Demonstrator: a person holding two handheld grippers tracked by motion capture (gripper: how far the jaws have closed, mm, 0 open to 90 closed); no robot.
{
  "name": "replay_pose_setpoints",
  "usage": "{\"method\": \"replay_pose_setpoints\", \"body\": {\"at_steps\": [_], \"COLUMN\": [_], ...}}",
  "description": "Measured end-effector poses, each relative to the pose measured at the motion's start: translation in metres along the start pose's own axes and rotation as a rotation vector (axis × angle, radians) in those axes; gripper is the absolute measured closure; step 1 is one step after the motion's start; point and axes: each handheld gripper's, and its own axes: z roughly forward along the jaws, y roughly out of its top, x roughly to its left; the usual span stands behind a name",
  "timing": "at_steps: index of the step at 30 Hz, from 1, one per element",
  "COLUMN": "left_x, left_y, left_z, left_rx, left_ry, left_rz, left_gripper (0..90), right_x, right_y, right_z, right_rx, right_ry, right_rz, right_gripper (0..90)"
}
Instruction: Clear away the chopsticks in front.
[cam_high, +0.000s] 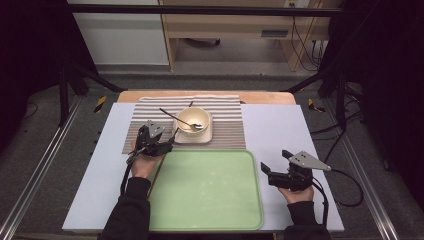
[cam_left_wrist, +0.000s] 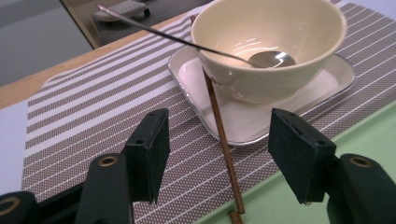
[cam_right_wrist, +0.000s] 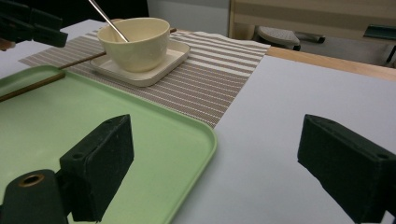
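Nearest to the person lies a green tray (cam_high: 205, 190) on a pale grey board (cam_high: 280, 130) that covers most of the table. The right gripper (cam_high: 272, 172) rests over the board, just beside the right edge of the tray, with its jaws wide apart and nothing between them. The left gripper (cam_high: 167, 145) is at the far left corner of the tray, over a striped placemat (cam_high: 225, 125). Its jaws stand open, and a thin brown chopstick (cam_left_wrist: 223, 140) lies between them without being touched by the pads. The chopstick leans on the rim of a white square plate (cam_left_wrist: 327, 79), and its near end reaches the edge of the tray. A cream bowl (cam_high: 192, 120) stands on the plate, with a metal spoon (cam_high: 180, 120) inside; the handle of the spoon points to the left and away. Behind the placemat the wooden edge of the table (cam_high: 265, 96) is visible. Farther away there is a grey floor (cam_high: 45, 145), black frame posts (cam_high: 62, 90), a wooden desk (cam_high: 235, 25) and cables (cam_high: 305, 45) at the right.
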Motion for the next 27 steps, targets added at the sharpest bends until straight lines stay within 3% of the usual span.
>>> {"method": "replay_pose_setpoints", "body": {"at_steps": [5,8,11,19,27], "left_x": [0.001,0.002,0.001,-0.002,0.0], "left_y": [0.0,0.004,0.012,0.017,0.011], "left_z": [0.008,0.014,0.014,0.025,0.042], "left_rx": [-0.007,0.041,0.017,0.053,0.083], "left_ry": [-0.006,-0.001,-0.007,-0.012,-0.015], "left_rz": [0.008,0.023,0.026,0.044,0.005], "left_gripper": [39.7,39.4,39.9,39.8,44.4], "right_x": [0.0,0.0,-0.001,-0.001,-0.001], "right_y": [0.0,0.0,0.0,0.0,0.0], "right_z": [0.001,0.0,0.0,0.0,0.001], "right_rx": [0.003,0.002,-0.002,-0.001,0.0], "right_ry": [0.0,0.001,-0.003,-0.003,0.0], "right_rz": [-0.002,-0.002,-0.002,-0.002,-0.002], "right_gripper": [10.6,10.5,10.2,9.4,10.2]}}
